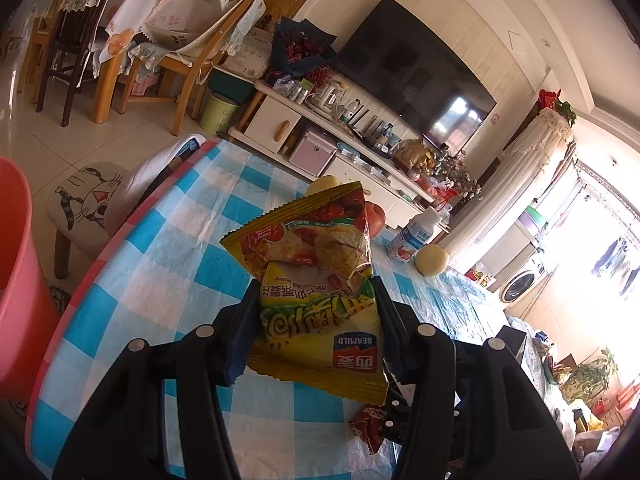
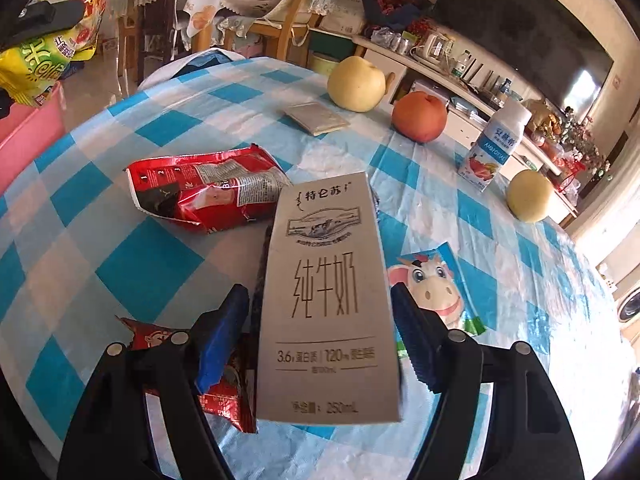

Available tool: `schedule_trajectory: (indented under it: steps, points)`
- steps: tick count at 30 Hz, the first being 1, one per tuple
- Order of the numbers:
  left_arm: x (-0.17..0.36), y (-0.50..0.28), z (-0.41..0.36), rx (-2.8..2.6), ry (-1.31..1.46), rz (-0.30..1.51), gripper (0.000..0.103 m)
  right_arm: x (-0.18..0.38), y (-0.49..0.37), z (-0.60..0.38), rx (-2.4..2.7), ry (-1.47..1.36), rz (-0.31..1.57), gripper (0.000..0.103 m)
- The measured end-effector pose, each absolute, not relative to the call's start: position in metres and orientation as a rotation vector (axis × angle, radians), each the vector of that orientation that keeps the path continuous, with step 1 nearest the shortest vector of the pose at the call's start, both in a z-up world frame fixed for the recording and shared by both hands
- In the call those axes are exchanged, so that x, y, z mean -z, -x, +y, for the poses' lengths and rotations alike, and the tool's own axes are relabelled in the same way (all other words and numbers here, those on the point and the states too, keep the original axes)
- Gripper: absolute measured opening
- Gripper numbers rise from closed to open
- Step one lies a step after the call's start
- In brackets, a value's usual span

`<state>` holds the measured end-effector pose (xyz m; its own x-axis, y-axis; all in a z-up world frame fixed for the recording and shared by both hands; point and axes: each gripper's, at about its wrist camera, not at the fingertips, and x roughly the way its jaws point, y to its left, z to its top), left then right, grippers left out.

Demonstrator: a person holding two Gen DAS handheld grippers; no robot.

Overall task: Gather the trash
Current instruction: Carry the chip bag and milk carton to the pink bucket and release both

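Left wrist view: the left gripper has its jaws clamped on a yellow-green snack wrapper, held clear above the blue-and-white checked tablecloth, pointing shallowly downward toward the table's far side. A pink bin stands off the table edge to the left. In the right wrist view, a grey milk carton stands between the right gripper's jaws; the right pad lies against its edge, the left blue pad stands a little apart, so the jaws are not pressing it. This gripper tilts steeply down. A crushed red packet lies just beyond, a small red wrapper beneath the left finger, a cow-print wrapper to the right. Fruit and a yoghurt bottle sit well apart near the far rim.
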<state>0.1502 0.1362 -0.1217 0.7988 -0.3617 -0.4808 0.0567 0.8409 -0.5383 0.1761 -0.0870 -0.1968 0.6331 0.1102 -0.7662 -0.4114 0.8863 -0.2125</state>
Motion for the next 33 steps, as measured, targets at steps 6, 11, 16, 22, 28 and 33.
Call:
schedule_trajectory:
  steps: [6,11,16,22,28,33]
  points:
    - [0.123,-0.151,0.140,0.223,0.536,0.605,0.054,0.196,-0.181,-0.099,-0.298,0.324,0.834,0.067]
    - [0.119,-0.144,0.144,0.204,0.550,0.581,0.054,0.176,-0.176,-0.104,-0.302,0.244,0.802,0.067]
    - [0.114,-0.136,0.160,0.143,0.588,0.536,0.054,0.134,-0.168,-0.086,-0.369,0.187,0.733,0.067]
    - [0.106,-0.114,0.202,-0.047,0.637,0.434,0.054,0.086,-0.159,-0.025,-0.536,0.150,0.677,0.067]
    - [0.108,-0.086,0.261,-0.305,0.719,0.360,0.054,0.057,-0.152,0.073,-0.770,0.135,0.676,0.067]
    - [0.126,-0.068,0.311,-0.463,0.859,0.366,0.054,0.053,-0.147,0.163,-0.926,0.156,0.699,0.067]
